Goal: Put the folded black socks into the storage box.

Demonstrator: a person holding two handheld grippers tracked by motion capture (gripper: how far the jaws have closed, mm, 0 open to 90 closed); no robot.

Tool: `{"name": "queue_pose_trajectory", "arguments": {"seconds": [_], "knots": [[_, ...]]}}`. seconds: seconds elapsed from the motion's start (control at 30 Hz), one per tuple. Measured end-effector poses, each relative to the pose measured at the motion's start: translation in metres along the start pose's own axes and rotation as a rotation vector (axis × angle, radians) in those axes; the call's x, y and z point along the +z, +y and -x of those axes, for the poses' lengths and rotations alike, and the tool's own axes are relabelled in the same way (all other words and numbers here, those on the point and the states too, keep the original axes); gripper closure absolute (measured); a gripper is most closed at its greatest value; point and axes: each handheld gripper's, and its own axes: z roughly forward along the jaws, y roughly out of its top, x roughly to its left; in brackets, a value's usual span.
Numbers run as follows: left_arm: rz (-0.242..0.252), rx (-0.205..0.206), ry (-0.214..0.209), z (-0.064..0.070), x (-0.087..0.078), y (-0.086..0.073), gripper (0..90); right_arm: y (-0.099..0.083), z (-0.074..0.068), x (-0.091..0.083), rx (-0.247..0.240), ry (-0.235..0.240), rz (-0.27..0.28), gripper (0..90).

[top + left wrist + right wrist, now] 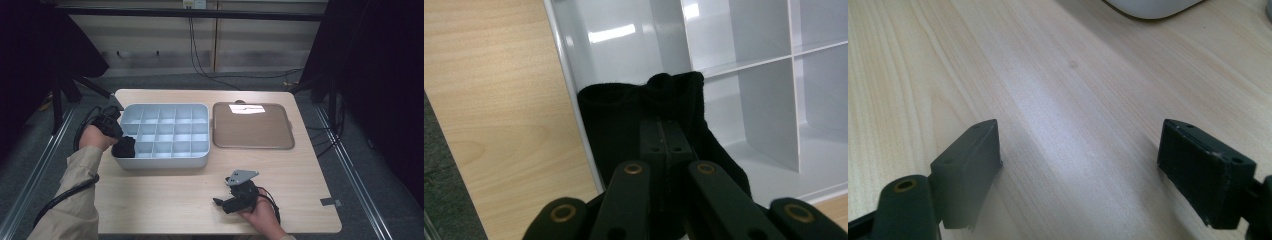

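The left gripper [663, 145] is pinching a black cloth [624, 117] tight, holding it in the organizer's [165, 162] near-left corner compartment. The right gripper [1080, 165] is idling wide apart, gripping nothing, over the desk [1058, 90].

A pale wooden table [165, 200] carried a grey compartment organiser [165, 159] at its left and a flat brown tray [252, 145] just beside it at the right, with a small grey tag [331, 202] at the table's right edge.

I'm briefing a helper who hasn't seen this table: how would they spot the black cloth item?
Find the grey divided organizer box left of the brown tray. In its near-left corner compartment sits the black cloth item, pinched by the left gripper. Every other visible compartment looks empty.
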Motion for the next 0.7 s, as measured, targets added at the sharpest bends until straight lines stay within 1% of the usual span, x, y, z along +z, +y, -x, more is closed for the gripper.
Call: {"name": "queue_pose_trajectory", "arguments": {"seconds": [0.07, 0.13, 0.17, 0.3, 0.63, 0.67, 0.7], "knots": [[-0.008, 0.006, -0.005, -0.001, 0.001, 0.0, 90.0, 0.0, 0.0, 0.0, -0.001, -0.001, 0.0, 17.1], [-0.009, 0.003, -0.002, -0.001, 0.003, -0.001, 90.0, 0.0, 0.0, 0.0, 0.0, 0.0, 0.0, 17.1], [-0.011, 0.003, -0.006, -0.001, 0.004, -0.001, 90.0, 0.0, 0.0, 0.0, -0.001, -0.001, 0.0, 17.1], [-0.008, -0.001, -0.006, -0.001, 0.007, -0.002, 90.0, 0.0, 0.0, 0.0, -0.001, -0.001, 0.0, 17.1], [-0.016, 0.01, -0.013, -0.001, 0.015, -0.006, 90.0, 0.0, 0.0, 0.0, 0.0, 0.0, 0.0, 17.1], [-0.016, 0.003, -0.019, -0.002, 0.018, -0.006, 90.0, 0.0, 0.0, 0.0, 0.0, -0.001, 0.0, 17.1], [-0.007, -0.002, -0.01, -0.001, 0.02, -0.007, 90.0, 0.0, 0.0, 0.0, 0.0, -0.001, 0.0, 17.1]]}}
